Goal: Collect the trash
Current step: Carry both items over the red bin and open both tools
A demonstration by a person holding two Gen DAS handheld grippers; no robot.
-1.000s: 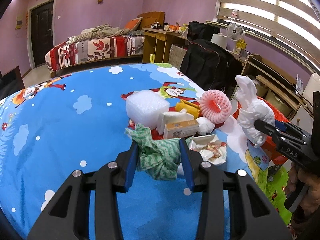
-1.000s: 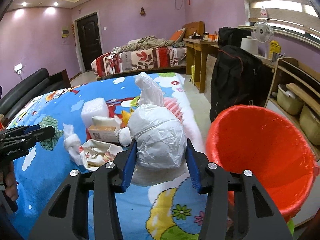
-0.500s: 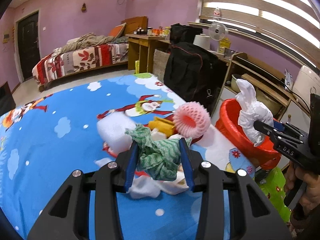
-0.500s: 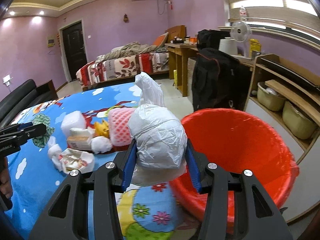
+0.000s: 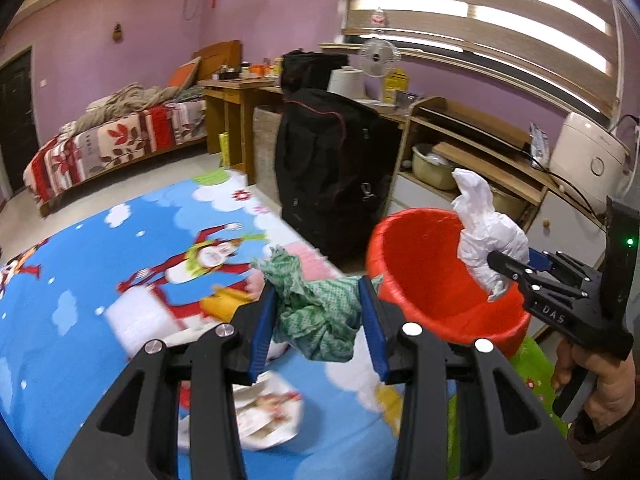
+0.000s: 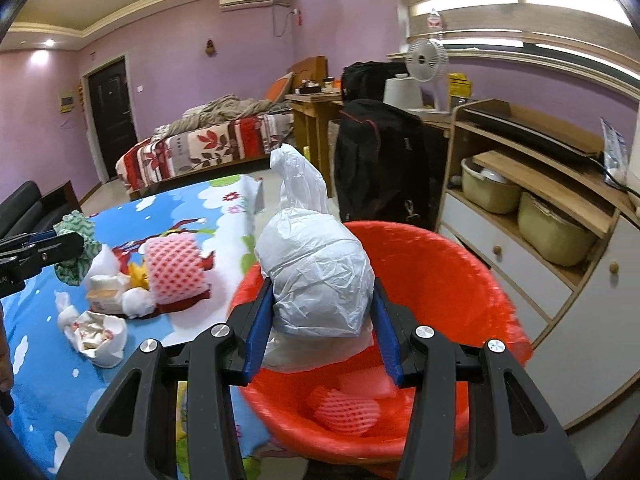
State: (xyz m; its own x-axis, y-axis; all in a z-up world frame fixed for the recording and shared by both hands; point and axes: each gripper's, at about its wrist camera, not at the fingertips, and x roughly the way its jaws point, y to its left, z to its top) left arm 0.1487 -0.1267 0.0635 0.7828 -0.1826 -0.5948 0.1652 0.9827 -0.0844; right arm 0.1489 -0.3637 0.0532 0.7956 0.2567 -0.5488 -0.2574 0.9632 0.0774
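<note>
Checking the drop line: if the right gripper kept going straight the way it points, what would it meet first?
Probably the inside of the red basket, which lies right ahead of the right gripper and its white plastic bag; depth is uncertain.

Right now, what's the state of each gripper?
Left gripper: jaws closed on the green crumpled cloth.
Right gripper: jaws closed on the white plastic bag, over the red basket.

A black bag [image 6: 380, 160] stands at twelve o'clock, a white fan [image 6: 426, 60] above it, a bed [image 6: 204, 144] at ten o'clock.
</note>
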